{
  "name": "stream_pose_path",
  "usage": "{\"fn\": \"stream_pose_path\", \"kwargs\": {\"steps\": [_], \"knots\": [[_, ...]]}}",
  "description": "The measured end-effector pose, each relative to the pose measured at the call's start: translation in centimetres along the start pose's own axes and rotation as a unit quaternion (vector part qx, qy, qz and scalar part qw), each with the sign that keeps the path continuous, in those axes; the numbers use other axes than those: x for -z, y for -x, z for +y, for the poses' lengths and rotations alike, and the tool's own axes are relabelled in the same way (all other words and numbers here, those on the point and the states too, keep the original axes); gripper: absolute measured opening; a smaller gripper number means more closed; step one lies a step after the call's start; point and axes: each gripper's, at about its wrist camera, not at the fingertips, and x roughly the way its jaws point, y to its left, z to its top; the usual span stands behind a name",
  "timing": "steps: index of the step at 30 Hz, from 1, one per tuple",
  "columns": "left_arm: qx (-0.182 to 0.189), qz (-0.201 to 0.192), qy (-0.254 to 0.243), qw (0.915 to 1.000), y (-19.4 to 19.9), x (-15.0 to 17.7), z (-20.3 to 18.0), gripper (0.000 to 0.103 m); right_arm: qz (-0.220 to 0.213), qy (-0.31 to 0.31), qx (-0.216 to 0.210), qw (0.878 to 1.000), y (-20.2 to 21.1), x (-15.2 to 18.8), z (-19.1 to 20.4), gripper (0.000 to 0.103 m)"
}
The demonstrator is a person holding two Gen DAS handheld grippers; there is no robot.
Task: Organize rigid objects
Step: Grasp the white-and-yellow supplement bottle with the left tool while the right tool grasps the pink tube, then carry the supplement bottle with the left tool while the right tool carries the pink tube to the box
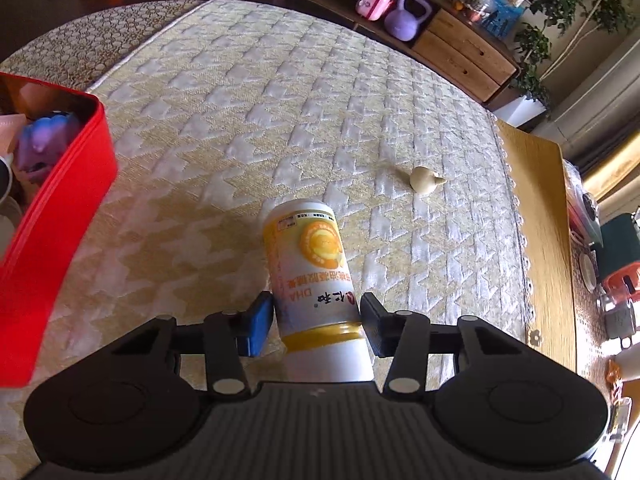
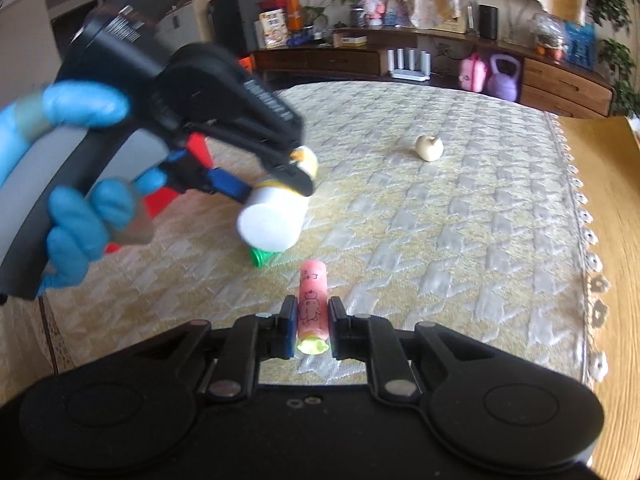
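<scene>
My left gripper point(image 1: 317, 322) is shut on a white and yellow supplement bottle point(image 1: 312, 272), held above the quilted cloth with its white cap toward the camera. The bottle also shows in the right wrist view point(image 2: 276, 216), clamped in the left gripper point(image 2: 276, 190). My right gripper point(image 2: 313, 322) is shut on a pink tube point(image 2: 312, 300) with a yellow-green end. A small cream apple-shaped object point(image 1: 425, 179) lies on the cloth ahead, and it shows in the right wrist view point(image 2: 429, 148) too. A red box point(image 1: 52, 216) at the left holds a purple toy point(image 1: 44, 144).
A green object point(image 2: 262, 257) lies on the cloth under the held bottle. The cloth ends at a lace edge point(image 2: 588, 232) with bare wooden table point(image 1: 540, 240) to the right. A low wooden cabinet point(image 2: 560, 88) with a purple kettlebell point(image 2: 503, 82) stands behind.
</scene>
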Motion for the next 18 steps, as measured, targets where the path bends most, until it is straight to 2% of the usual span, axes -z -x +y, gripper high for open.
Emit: {"fn": "stream_pose_path", "kwargs": {"steps": [10,18], "knots": [[0.022,-0.017,-0.044,0.9987,5.4,1.0,2.1,0.047,-0.039,-0.05,0.012,0.998,3.2,-1.7,1.6,0.015],[0.034,-0.037,-0.07,0.9963,10.4,1.7,4.9,0.047,-0.06,-0.063,0.012,0.996,4.6,-3.4,3.9,0.015]]}}
